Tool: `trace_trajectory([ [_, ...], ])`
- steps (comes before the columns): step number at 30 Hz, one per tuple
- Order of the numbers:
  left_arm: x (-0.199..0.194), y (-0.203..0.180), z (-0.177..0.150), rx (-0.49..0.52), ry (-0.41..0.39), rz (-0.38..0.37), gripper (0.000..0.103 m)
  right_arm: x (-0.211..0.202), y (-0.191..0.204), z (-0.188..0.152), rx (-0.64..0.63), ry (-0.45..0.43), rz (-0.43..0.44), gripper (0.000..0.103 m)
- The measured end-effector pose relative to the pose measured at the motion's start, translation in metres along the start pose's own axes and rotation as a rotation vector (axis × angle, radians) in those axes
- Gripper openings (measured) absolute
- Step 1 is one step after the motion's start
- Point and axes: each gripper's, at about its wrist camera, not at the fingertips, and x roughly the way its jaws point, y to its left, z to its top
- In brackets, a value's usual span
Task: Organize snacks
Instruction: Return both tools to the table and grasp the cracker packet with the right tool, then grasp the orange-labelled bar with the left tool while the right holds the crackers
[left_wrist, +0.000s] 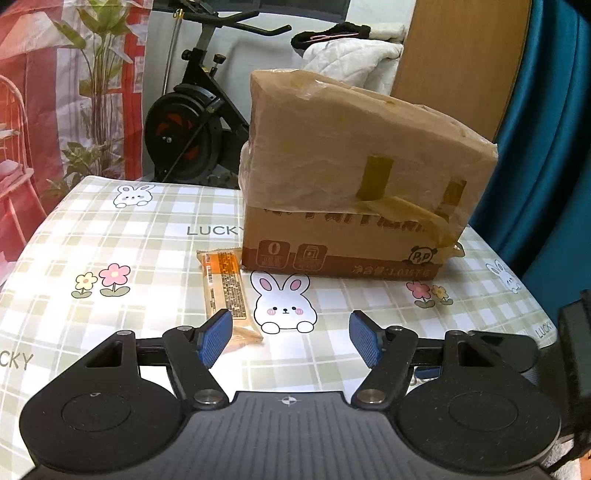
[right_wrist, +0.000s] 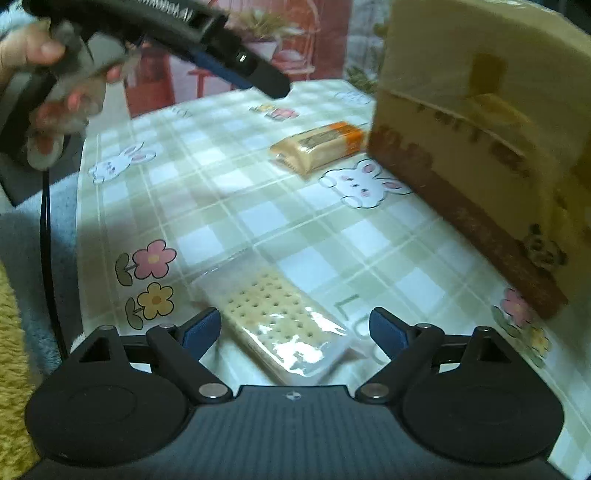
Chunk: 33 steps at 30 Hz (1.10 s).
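Tablecloth (left_wrist: 155, 236): checked, bunnies | exercise bike (left_wrist: 192, 125) behind | left tongs (left_wrist: 291, 332), right tongs (right_wrist: 295, 328): both agape, empty

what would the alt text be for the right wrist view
The open right claw hovers over a clear-wrapped cracker pack lying between its blue pads on a checked tablecloth. Further off lie an orange snack pack and a taped cardboard box, and a hand holds the left claw at top left.
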Motion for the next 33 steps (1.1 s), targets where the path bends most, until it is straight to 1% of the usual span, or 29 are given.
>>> trace_trajectory([
  [2,0.000,0.001,-0.001,-0.001,-0.002,0.002,0.072,0.009,-0.002,0.001,0.010,0.003,0.005,0.089],
  [4,0.001,0.001,-0.001,-0.001,-0.001,0.008,0.072,0.014,-0.007,0.001,0.046,-0.010,0.028,0.087],
  [5,0.000,0.003,-0.002,-0.003,0.000,0.010,0.072,0.014,-0.010,0.001,0.062,-0.023,0.031,0.082],
  [6,0.001,0.003,-0.002,-0.005,0.001,0.012,0.072,0.013,-0.011,0.001,0.065,-0.032,0.022,0.073],
  [7,0.002,0.003,-0.002,-0.006,0.001,0.015,0.072,0.011,-0.013,0.002,0.071,-0.040,0.019,0.068],
  [8,0.002,0.004,-0.002,-0.006,0.002,0.019,0.072,0.010,-0.016,0.001,0.080,-0.044,0.013,0.058],
  [9,0.003,0.003,-0.002,-0.007,0.003,0.023,0.072,0.009,-0.019,0.002,0.087,-0.045,0.005,0.051],
  [10,0.004,0.003,-0.003,-0.009,0.004,0.025,0.072,0.008,-0.022,0.001,0.095,-0.046,0.003,0.050],
  [12,0.006,0.003,-0.002,-0.016,0.004,0.029,0.072,0.006,-0.027,0.000,0.117,-0.050,-0.016,0.050],
  [15,0.010,0.002,-0.001,-0.015,0.006,0.040,0.072,0.004,-0.038,-0.005,0.192,-0.076,-0.065,0.049],
  [18,0.019,0.004,0.002,-0.007,0.005,0.057,0.072,0.003,-0.046,-0.009,0.253,-0.092,-0.134,0.049],
  [24,0.034,0.013,0.013,-0.040,0.008,0.077,0.072,0.001,-0.061,-0.016,0.349,-0.117,-0.255,0.049],
  [28,0.044,0.015,0.015,-0.028,0.016,0.093,0.072,-0.001,-0.068,-0.022,0.401,-0.143,-0.289,0.049],
  [33,0.059,0.017,0.015,-0.025,0.035,0.112,0.072,-0.002,-0.065,-0.026,0.404,-0.171,-0.299,0.049],
])
